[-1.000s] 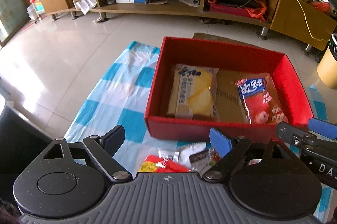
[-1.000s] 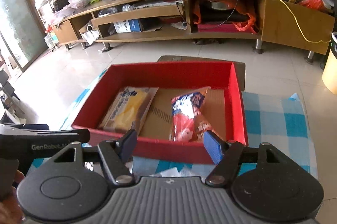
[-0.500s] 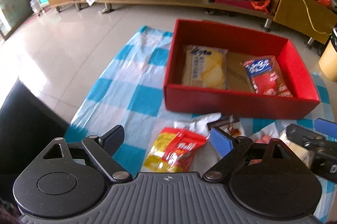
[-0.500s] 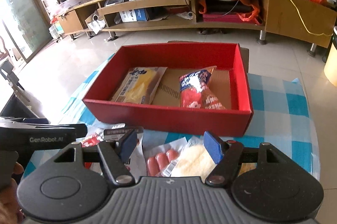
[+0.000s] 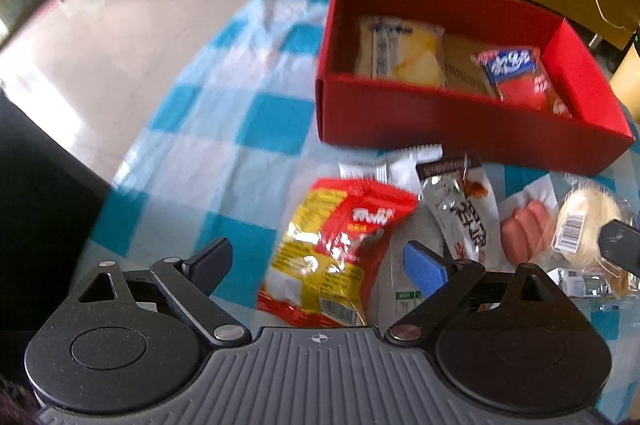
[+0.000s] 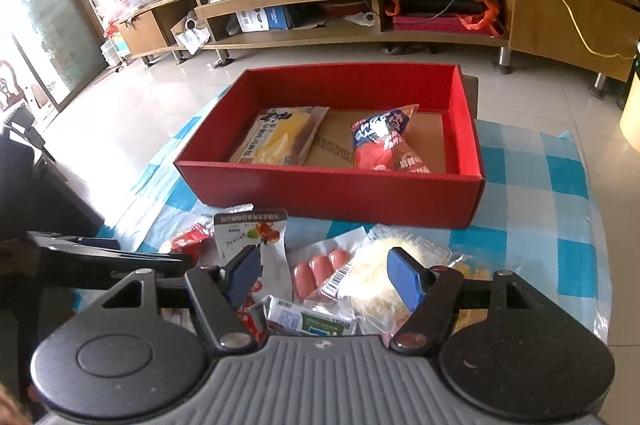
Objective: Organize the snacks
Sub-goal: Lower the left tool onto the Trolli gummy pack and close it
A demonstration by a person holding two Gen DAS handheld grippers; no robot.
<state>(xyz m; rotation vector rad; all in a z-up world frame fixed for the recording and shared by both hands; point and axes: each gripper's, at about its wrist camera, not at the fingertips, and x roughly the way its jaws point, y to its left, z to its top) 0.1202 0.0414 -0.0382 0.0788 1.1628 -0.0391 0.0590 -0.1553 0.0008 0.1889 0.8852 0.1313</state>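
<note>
A red box (image 6: 332, 191) is set on a blue-and-white checked cloth (image 6: 552, 181); a yellow-and-red packet (image 5: 336, 245) and pink sausages (image 6: 320, 269) are seen near its front edge.

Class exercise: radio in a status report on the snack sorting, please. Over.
Left gripper open, jaws just widened, over the red-and-yellow snack bag, not gripping. Right gripper open above the sausage pack. Red box holds two packets. Path clear.
</note>
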